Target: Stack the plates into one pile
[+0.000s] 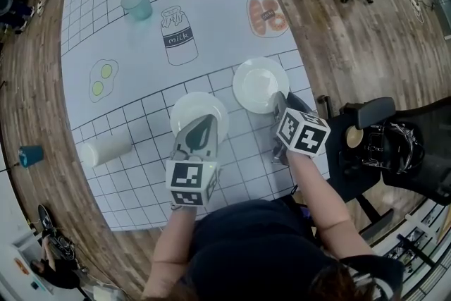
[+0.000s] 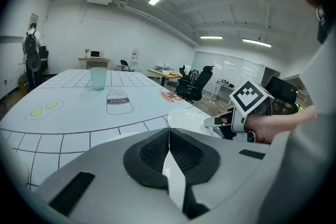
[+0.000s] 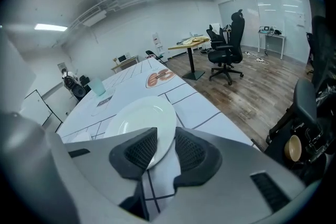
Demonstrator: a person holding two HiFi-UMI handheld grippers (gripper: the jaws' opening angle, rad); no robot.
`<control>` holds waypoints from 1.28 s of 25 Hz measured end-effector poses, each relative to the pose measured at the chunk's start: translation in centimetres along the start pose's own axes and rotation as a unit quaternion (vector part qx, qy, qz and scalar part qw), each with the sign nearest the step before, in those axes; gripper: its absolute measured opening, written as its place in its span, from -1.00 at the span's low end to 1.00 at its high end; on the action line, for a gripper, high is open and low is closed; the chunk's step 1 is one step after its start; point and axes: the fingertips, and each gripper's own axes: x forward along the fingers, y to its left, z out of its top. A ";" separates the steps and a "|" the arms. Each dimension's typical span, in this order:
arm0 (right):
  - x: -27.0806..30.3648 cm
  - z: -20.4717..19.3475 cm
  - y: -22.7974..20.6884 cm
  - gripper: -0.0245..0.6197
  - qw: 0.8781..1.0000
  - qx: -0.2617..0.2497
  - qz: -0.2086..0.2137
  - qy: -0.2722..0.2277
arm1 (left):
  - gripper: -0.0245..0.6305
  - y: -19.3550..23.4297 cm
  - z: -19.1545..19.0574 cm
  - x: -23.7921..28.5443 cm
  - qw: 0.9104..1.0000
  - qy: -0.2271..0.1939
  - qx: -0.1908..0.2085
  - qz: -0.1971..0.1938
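At the right plate [image 3: 139, 118], the right gripper [image 3: 166, 139] is straddling its rim, jaws parted, while the left gripper [image 2: 168, 131], jaws closed, is overhanging the left plate [image 1: 199, 109].

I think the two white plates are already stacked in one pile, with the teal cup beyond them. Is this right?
Not stacked: the head view shows the left plate and the right plate lying side by side, neither on the other. The teal cup does stand beyond them.
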 end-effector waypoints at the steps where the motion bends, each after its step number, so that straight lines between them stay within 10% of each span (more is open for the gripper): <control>1: -0.2 0.1 0.0 -0.55 1.000 0.006 0.001 -0.003 | -0.84 0.0 0.0 -0.1 1.000 0.000 0.000 0.002; 32: -11.6 3.3 10.8 -0.84 0.970 -0.102 0.134 -0.175 | -0.84 1.3 0.3 -9.7 0.996 -0.070 -0.001 0.057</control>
